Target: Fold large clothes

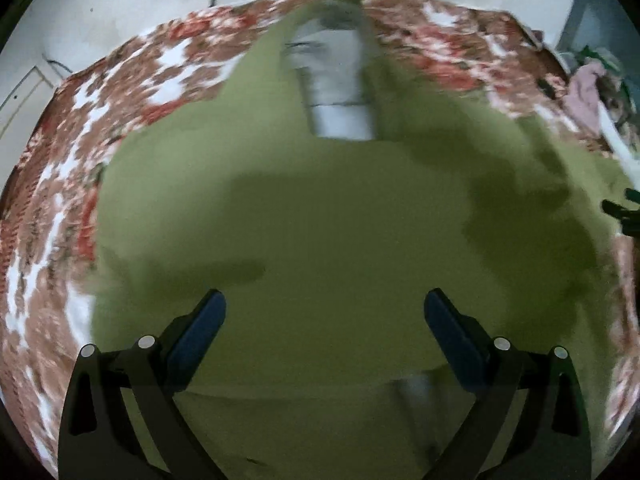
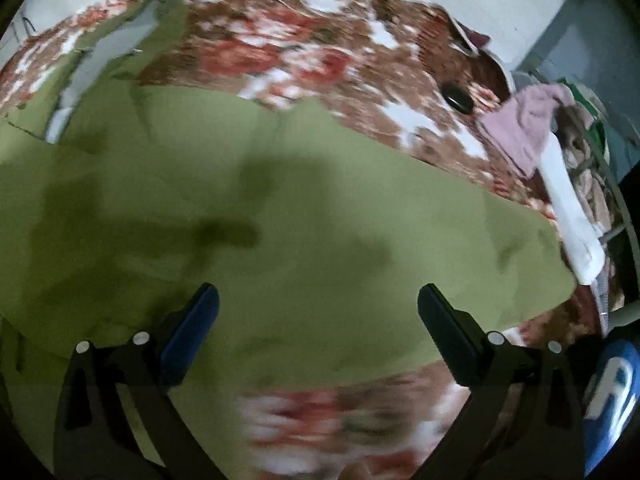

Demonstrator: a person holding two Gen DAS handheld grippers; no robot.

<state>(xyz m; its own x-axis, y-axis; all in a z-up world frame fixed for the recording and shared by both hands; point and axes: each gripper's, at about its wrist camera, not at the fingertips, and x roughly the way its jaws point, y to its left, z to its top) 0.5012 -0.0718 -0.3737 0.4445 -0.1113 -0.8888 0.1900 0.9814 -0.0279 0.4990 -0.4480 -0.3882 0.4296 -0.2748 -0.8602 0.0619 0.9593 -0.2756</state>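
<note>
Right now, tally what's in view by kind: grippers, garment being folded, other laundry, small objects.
Grippers: 2, left gripper and right gripper, both open
Garment being folded: 1, green garment
Other laundry: 1 pile of clothes
Small objects: 1, black oval object
Total: 5

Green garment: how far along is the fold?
Done: the green garment lies spread on the floral bedspread, its grey lining showing at the far end. In hand: nothing; left tongs and right tongs are both open above the cloth. Left: no finished fold shows, so seemingly all the folding.
</note>
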